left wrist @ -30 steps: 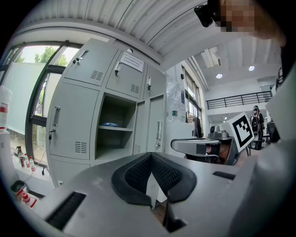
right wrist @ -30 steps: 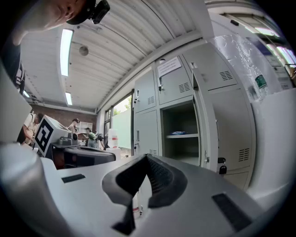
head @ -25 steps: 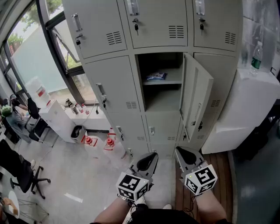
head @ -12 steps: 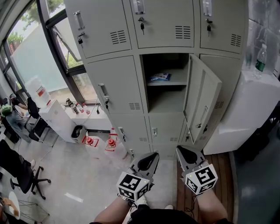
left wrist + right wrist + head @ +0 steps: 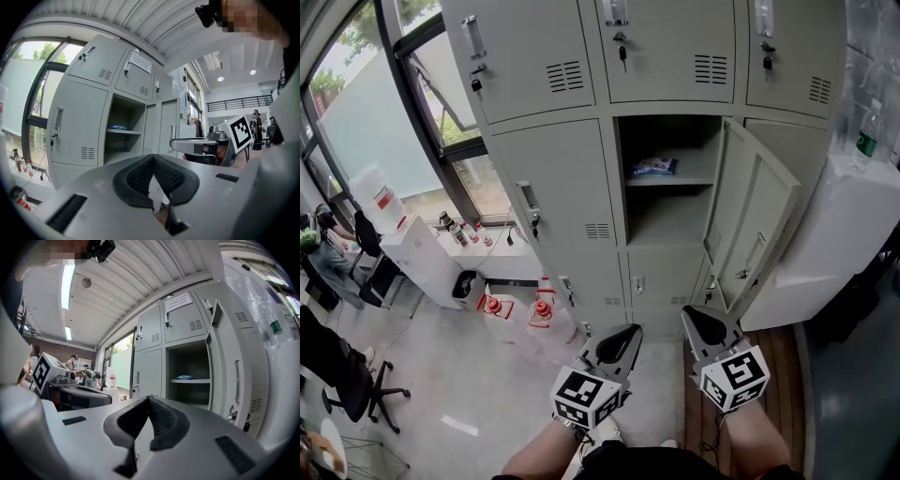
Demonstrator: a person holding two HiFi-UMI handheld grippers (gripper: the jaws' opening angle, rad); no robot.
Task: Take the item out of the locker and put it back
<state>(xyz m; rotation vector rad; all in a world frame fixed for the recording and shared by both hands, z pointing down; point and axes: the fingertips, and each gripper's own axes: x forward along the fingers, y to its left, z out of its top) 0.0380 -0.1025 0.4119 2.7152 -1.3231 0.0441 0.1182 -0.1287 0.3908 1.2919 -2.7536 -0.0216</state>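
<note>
A grey locker bank [image 5: 581,178] stands ahead with its middle compartment [image 5: 670,178] open and the door [image 5: 759,225] swung out to the right. On that compartment's shelf lies a flat blue-and-white packet [image 5: 653,166], also seen as a blue packet [image 5: 117,127] in the left gripper view and a blue packet [image 5: 186,377] in the right gripper view. My left gripper [image 5: 619,343] and right gripper [image 5: 700,328] hang low near my body, well short of the locker. Both are shut with nothing between the pads.
A white cabinet [image 5: 834,234] with a plastic bottle [image 5: 866,122] on top stands right of the lockers. At left are a window, a low white unit [image 5: 422,258] with small bottles, red-and-white cones [image 5: 542,307] on the floor, an office chair [image 5: 356,389] and people.
The locker has shifted right and slightly lower in the head view, as my head turned. Both grippers keep their places and stay shut.
</note>
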